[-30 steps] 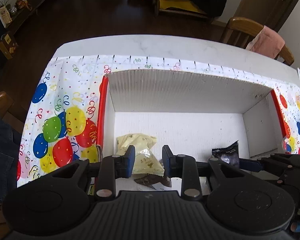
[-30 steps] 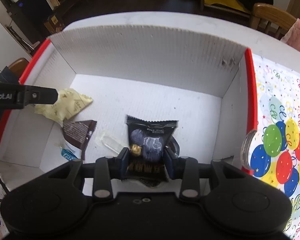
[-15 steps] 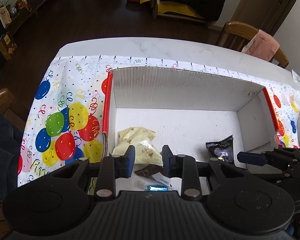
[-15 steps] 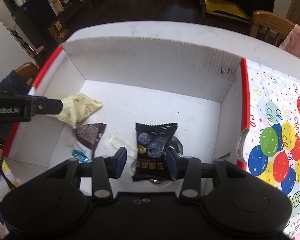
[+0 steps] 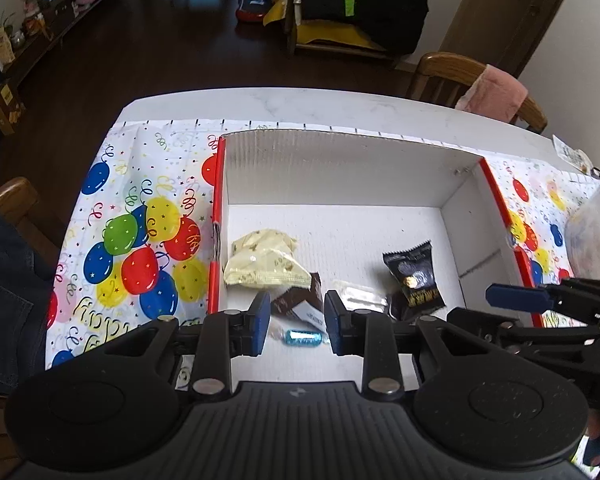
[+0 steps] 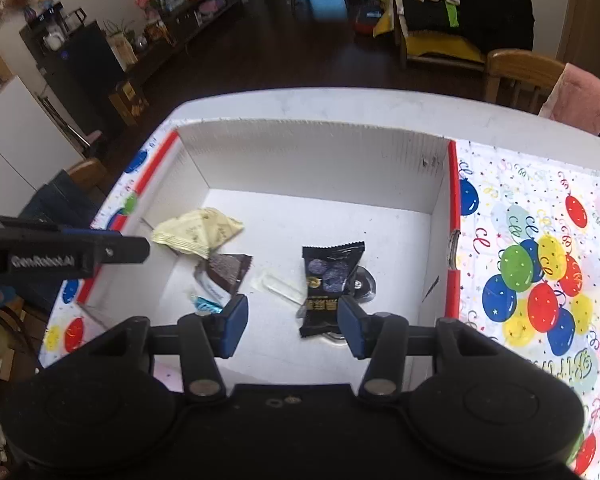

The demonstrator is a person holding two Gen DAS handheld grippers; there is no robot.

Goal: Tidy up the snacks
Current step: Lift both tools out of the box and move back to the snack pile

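Observation:
A white cardboard box point(image 5: 340, 168) with red rims point(image 6: 312, 156) holds the snacks. Inside lie a pale yellow packet point(image 5: 262, 260) point(image 6: 198, 232), a brown triangular packet point(image 5: 296, 304) point(image 6: 228, 270), a small blue wrapped candy point(image 5: 302, 337) point(image 6: 206, 305), a clear wrapper point(image 6: 276, 282) and a black packet point(image 5: 416, 276) point(image 6: 328, 284). My left gripper point(image 5: 293, 323) is open and empty above the box's near left side. My right gripper point(image 6: 292, 326) is open and empty, raised above the black packet.
A balloon-print cloth point(image 5: 140, 240) point(image 6: 540, 260) covers the white table point(image 5: 300, 104) under the box. A clear plastic bag point(image 5: 592, 236) sits at the right. Wooden chairs point(image 5: 460, 76) stand behind the table; one has a pink cloth point(image 6: 580, 96).
My right gripper opened and let go of the black packet, which now lies in the box. Both grippers have pulled back and up from the box.

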